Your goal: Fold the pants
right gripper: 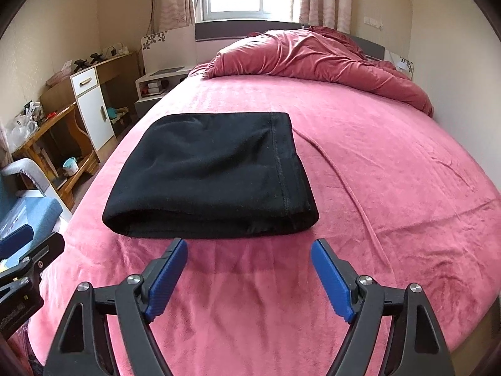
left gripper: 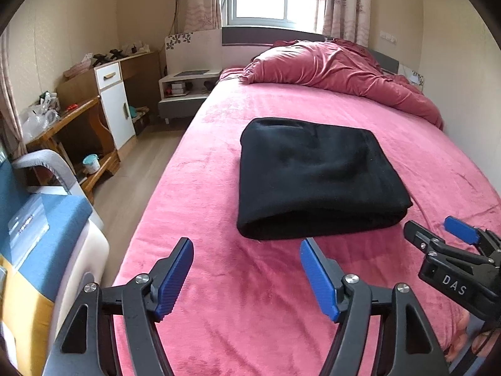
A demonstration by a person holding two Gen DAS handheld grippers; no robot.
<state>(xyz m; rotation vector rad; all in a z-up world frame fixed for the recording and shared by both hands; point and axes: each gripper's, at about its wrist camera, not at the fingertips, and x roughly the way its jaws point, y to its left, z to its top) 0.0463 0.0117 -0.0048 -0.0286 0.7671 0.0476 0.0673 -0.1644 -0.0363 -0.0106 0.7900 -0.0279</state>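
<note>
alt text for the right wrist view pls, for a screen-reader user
Black pants lie folded into a compact rectangle on a pink bed, just beyond the open right gripper, which holds nothing. A rumpled pink duvet is heaped by the headboard under a window, and part of the left gripper shows at the left edge.

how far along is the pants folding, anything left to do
Done, it seems: the black pants lie on the pink bed as a compact rectangle of stacked layers, the fold facing the cameras. In hand: nothing; the left gripper and right gripper are both open, short of the bundle and not touching it. Left: at most tidying, since the near left corner bulges a little.
</note>
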